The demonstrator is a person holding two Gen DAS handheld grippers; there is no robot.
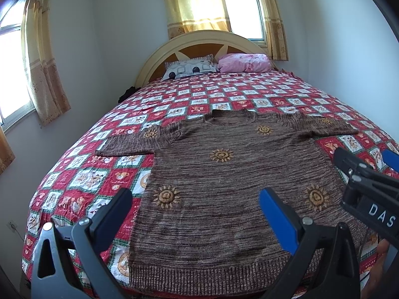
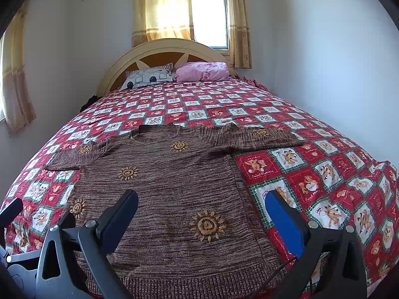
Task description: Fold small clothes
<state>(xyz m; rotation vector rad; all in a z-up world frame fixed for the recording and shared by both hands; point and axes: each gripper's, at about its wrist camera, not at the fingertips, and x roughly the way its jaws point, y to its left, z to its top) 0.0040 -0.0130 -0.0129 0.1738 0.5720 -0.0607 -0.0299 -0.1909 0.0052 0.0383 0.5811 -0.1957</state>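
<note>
1. On the bed, near its foot edge, a brown knitted sweater [image 1: 224, 174] lay flat and face up on the red-and-white checked bedspread [image 1: 82, 174], with its ribbed hem toward the foot edge and its neck opening toward the headboard [image 1: 199, 41].
2. Both short sleeves were spread out sideways; yellow sun motifs were scattered over the front.
3. The left gripper [image 1: 195, 208] was held above the hem end of the sweater with its jaws wide apart and nothing between them. One finger [image 1: 113, 214] sat over the bedspread just beside the sweater's left edge; the blue-padded one was over the knit.
4. The right gripper [image 2: 202, 214] was likewise spread wide and empty, straddling the sweater's right edge, one finger over the knit and the blue-padded finger [image 2: 284, 224] over the bedspread.
5. Whether either gripper touched the fabric could not be told.
6. In the left wrist view the right gripper appeared at the right edge, just beside the sweater's right side.
7. At the head edge of the bed lay a patterned pillow [image 1: 189, 68] and a pink pillow [image 1: 245, 62], side by side against the headboard.
8. Yellow curtains [image 1: 197, 2] hung at the window behind.
</note>
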